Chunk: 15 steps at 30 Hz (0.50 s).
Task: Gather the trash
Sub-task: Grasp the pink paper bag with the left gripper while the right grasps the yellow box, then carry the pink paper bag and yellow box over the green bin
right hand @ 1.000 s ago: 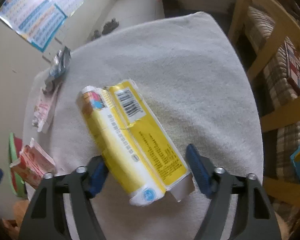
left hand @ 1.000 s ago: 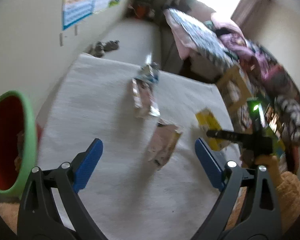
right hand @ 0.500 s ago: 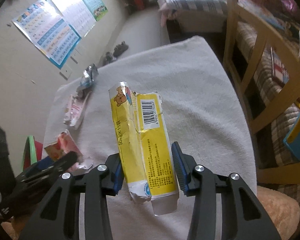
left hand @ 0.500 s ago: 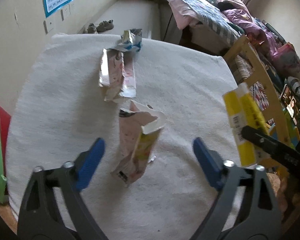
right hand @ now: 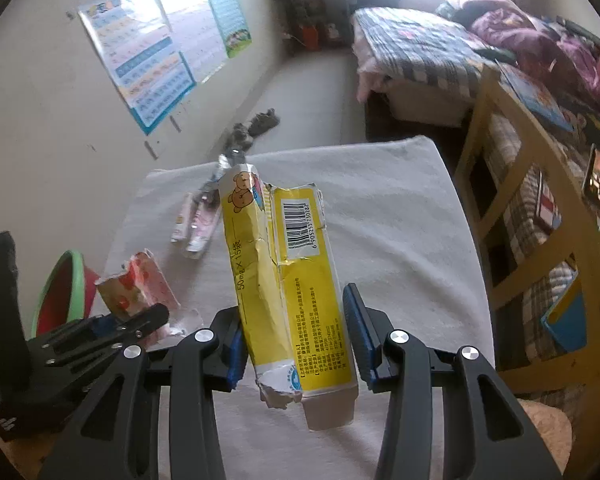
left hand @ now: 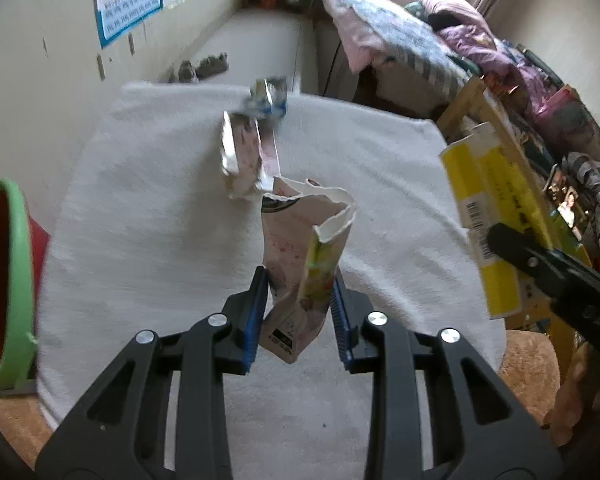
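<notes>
At centre frame the left gripper pinches a torn pink carton – likewise the right gripper clamps a yellow box – above the white towel.

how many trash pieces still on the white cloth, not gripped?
2: a flattened pink-and-silver wrapper mid-cloth, and a crumpled silver-blue foil wrapper touching its far end. Smaller scraps could be hidden behind the held cartons.

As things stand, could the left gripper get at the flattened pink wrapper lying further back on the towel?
Probably not yet. The left gripper is shut on the torn pink carton, so its fingers are occupied. The flattened pink wrapper lies uncovered on the towel just beyond, with nothing else blocking the way.
</notes>
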Tool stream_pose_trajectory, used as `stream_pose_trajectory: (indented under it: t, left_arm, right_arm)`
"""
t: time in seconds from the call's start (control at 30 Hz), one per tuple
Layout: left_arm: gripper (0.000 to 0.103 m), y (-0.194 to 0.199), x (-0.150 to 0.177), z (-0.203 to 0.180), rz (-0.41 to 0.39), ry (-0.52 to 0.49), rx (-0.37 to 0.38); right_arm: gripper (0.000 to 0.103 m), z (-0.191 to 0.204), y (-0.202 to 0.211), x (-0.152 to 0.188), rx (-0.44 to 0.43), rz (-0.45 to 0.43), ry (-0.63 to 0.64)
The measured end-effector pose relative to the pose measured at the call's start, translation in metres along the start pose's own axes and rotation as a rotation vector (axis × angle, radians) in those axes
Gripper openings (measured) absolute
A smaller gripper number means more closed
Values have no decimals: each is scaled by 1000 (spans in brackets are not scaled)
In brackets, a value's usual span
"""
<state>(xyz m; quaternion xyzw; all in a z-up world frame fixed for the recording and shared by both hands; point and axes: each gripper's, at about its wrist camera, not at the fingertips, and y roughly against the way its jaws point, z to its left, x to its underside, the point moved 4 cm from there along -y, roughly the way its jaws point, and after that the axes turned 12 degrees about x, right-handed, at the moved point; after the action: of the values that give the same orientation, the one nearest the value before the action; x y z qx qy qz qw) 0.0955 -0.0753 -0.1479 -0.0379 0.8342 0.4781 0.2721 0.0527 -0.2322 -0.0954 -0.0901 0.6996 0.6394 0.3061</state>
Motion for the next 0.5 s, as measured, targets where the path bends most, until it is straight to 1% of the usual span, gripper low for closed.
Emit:
stream_pose_trajectory:
  t: [0.1,0.23,0.4,0.5]
  left_arm:
    - [30,22,-4,-1,-47,-4,5]
    - [30,48,-7,1,-102,-18,-8]
    - [30,79,-8,13,-168,-20,-47]
    - [30,96,-5,26,-201,-11,-80]
  right_arm:
    - [42,9,11,-2,-7,-23,21]
    - [42,24,24,-2,-13,-52,58]
    - [42,47,38,-2,-30,-79,109]
    - [42,68,46,-1,-60,-81,143]
